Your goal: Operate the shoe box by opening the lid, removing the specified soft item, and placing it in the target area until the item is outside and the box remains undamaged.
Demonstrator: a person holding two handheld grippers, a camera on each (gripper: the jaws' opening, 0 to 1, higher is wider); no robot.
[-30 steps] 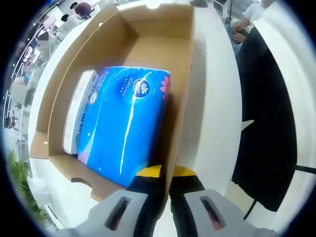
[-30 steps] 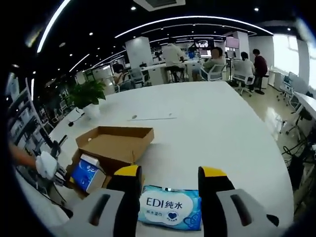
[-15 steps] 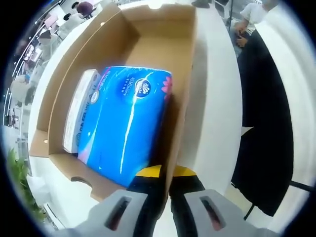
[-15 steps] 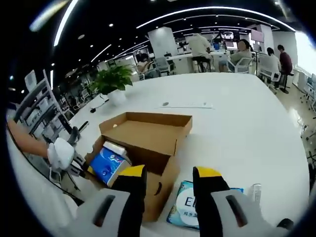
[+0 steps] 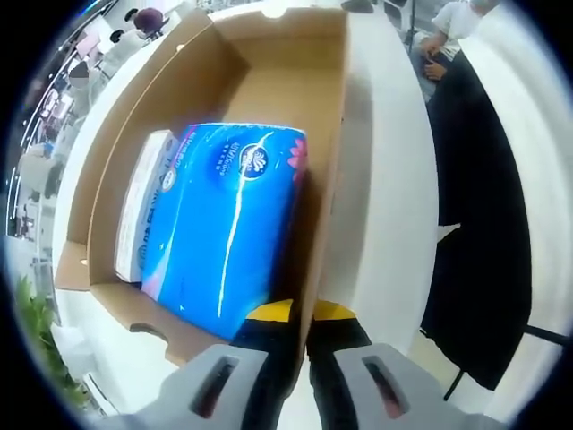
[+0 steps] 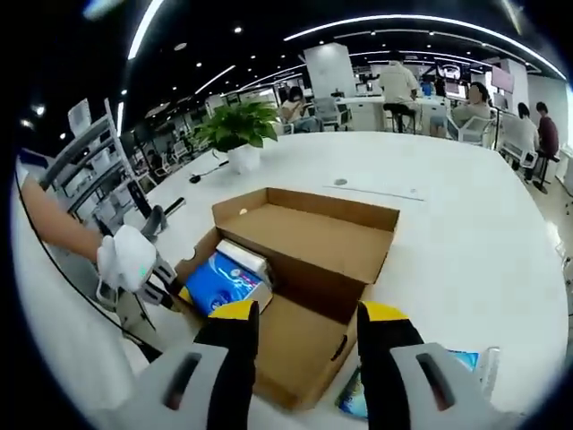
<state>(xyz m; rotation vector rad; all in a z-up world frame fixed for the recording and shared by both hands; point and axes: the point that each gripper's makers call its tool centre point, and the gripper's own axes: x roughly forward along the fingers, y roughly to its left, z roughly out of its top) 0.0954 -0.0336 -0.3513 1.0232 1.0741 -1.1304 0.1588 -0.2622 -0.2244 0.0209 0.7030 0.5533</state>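
The brown cardboard shoe box [image 5: 295, 63] stands open on the white table. Inside lie a blue tissue pack [image 5: 228, 224] and a white pack [image 5: 143, 206] beside it. My left gripper [image 5: 303, 313] is shut on the box's side wall, one yellow tip inside and one outside. In the right gripper view, the open box [image 6: 309, 237] lies below my right gripper [image 6: 307, 330], which is open and holds nothing. The blue tissue pack [image 6: 219, 282] shows in the box's left part. A gloved hand holds the left gripper [image 6: 143, 269] at the box's left end. A blue wet-wipe pack [image 6: 461, 361] lies on the table at lower right.
A potted plant [image 6: 240, 130] stands on the table [image 6: 448, 242] beyond the box, with a thin strip [image 6: 376, 190] farther back. People sit at far desks [image 6: 403, 98]. A metal rack [image 6: 98, 161] rises on the left. A dark shape [image 5: 483, 206] lies past the table edge.
The right gripper's camera has swung left over the box, so the wet-wipe pack has slid from between the jaws to the lower right. The left gripper keeps its hold on the wall.
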